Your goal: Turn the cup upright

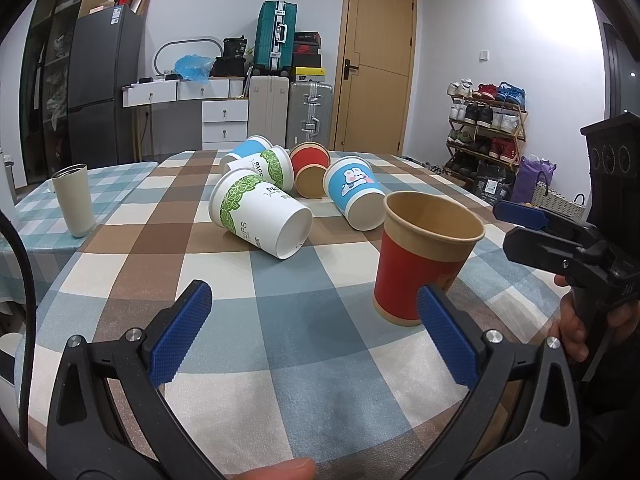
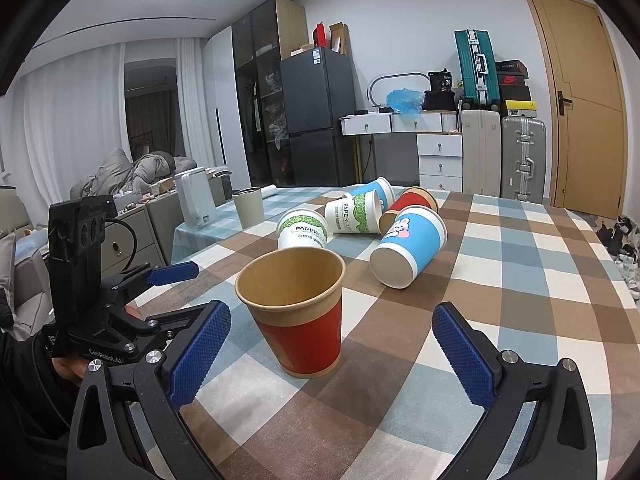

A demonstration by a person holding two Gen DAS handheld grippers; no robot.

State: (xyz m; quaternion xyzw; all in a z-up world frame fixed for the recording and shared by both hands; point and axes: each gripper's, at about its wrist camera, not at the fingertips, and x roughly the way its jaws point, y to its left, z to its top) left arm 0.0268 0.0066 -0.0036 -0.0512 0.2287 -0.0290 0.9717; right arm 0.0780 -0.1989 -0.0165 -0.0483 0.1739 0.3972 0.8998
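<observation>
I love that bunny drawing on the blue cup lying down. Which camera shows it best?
The right wrist view: the blue bunny cup lies nearer there, with the bunny's face and ears turned toward the lens. The left wrist view shows the same cup farther off, its bunny smaller, seen more side-on.

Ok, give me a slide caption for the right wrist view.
Open right tool facing an upright red cup, five more cups lying on the checked tablecloth.
</observation>
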